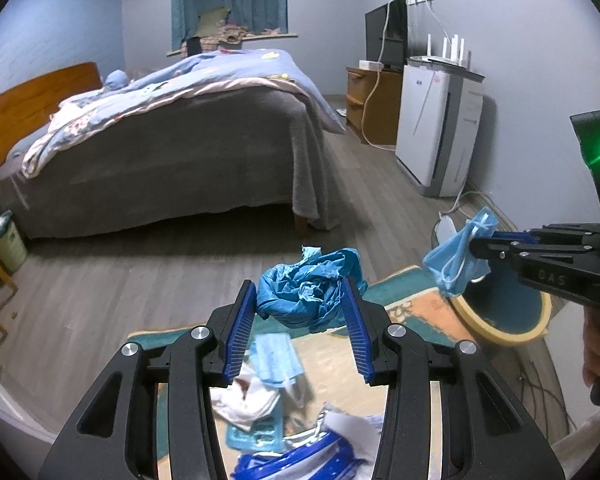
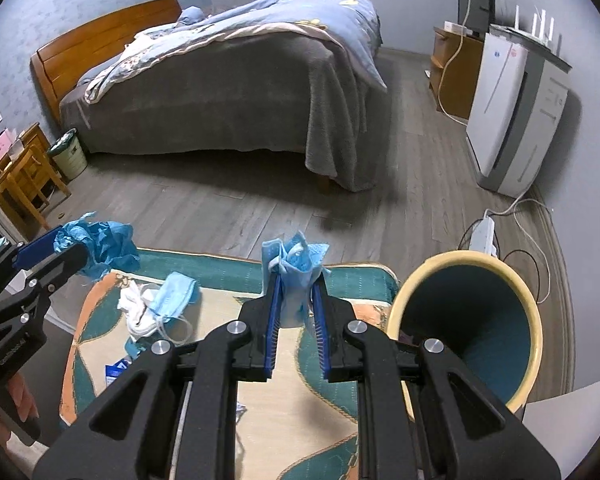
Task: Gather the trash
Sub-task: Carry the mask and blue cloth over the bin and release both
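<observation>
Left wrist view: left gripper (image 1: 305, 300) clamps a crumpled blue wad (image 1: 306, 294), bunched and shapeless, no clear long axis, held above the rug (image 1: 416, 312). At right, the right gripper (image 1: 478, 246) pinches a folded blue face mask (image 1: 456, 262) hanging downward beside the bin (image 1: 540, 322).

Right wrist view: the mask (image 2: 296, 276) stands upright between the closed-in jaws, long axis along the fingers. This view alone shows the bin's teal inside (image 2: 476, 312), empty as far as seen, plus a second mask (image 2: 176, 294) and white tissue (image 2: 138, 312) lying on the rug.
</observation>
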`<state>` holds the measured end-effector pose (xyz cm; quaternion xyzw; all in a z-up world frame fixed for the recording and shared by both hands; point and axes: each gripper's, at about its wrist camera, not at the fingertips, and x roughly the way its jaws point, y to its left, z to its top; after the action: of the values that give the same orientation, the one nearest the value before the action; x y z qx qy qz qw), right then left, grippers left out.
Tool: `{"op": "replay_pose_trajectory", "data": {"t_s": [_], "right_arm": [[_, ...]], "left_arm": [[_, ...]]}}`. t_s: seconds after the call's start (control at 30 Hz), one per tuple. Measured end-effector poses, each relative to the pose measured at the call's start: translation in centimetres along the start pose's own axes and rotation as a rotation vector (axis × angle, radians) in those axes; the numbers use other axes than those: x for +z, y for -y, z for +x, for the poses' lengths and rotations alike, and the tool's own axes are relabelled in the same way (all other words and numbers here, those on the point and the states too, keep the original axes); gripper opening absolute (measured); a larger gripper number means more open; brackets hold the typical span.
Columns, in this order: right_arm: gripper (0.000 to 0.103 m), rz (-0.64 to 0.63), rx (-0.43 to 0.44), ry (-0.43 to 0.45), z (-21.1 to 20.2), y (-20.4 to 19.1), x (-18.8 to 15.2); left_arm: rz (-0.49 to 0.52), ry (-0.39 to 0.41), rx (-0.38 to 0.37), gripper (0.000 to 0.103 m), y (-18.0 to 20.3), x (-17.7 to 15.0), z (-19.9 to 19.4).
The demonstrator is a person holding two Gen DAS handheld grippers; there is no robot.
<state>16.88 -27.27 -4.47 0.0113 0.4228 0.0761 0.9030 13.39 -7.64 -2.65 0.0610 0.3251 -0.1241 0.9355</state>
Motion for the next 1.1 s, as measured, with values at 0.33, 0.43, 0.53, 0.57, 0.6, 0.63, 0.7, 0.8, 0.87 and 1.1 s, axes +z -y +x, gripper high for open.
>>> {"op": "replay_pose_trajectory", "data": {"t_s": [0.33,0.43,0.53,0.57,0.6,0.63,0.7,0.8,0.87,1.1], "right_arm": [[0.015,-0.006,-0.061,0.009,0.2,3.9,-0.6],[0.015,0.004,-0.069,0.008,0.0,5.2,-0.8],[0.015,0.017,-0.086,0.011,-0.4,6.8,-1.1],[0.015,0.02,-0.09,0.011,-0.4,7.3,-1.2],[0.015,0.026,-0.094,0.011,-0.5,7.9,-1.3],[0.015,0.031,-0.097,0.011,-0.7,8.4,-1.5],[0.015,0.042,-0.108,0.008,-0.9,9.6,-1.8],[0.015,0.059,-0.125,0.003,-1.1,11.2,-2.4],[0.015,0.072,-0.136,-0.001,-1.3,12.3,-2.7],[0.015,0.125,-0.182,-0.008,-1.6,15.8,-3.6]], "left_arm": [[0.059,-0.028,-0.046,0.045,4.5,0.7,2.8],[0.074,-0.035,-0.072,0.045,6.4,0.9,3.7],[0.09,-0.035,-0.097,0.045,8.5,1.2,4.5],[0.094,-0.036,-0.107,0.045,9.2,1.4,4.7],[0.097,-0.036,-0.118,0.045,9.9,1.4,4.9],[0.101,-0.037,-0.126,0.045,10.6,1.5,5.1],[0.115,-0.039,-0.14,0.045,12.0,1.6,5.6],[0.134,-0.042,-0.157,0.045,13.8,1.7,6.2],[0.146,-0.043,-0.168,0.045,15.0,1.7,6.5],[0.175,-0.059,-0.21,0.045,18.2,1.3,7.8]]}}
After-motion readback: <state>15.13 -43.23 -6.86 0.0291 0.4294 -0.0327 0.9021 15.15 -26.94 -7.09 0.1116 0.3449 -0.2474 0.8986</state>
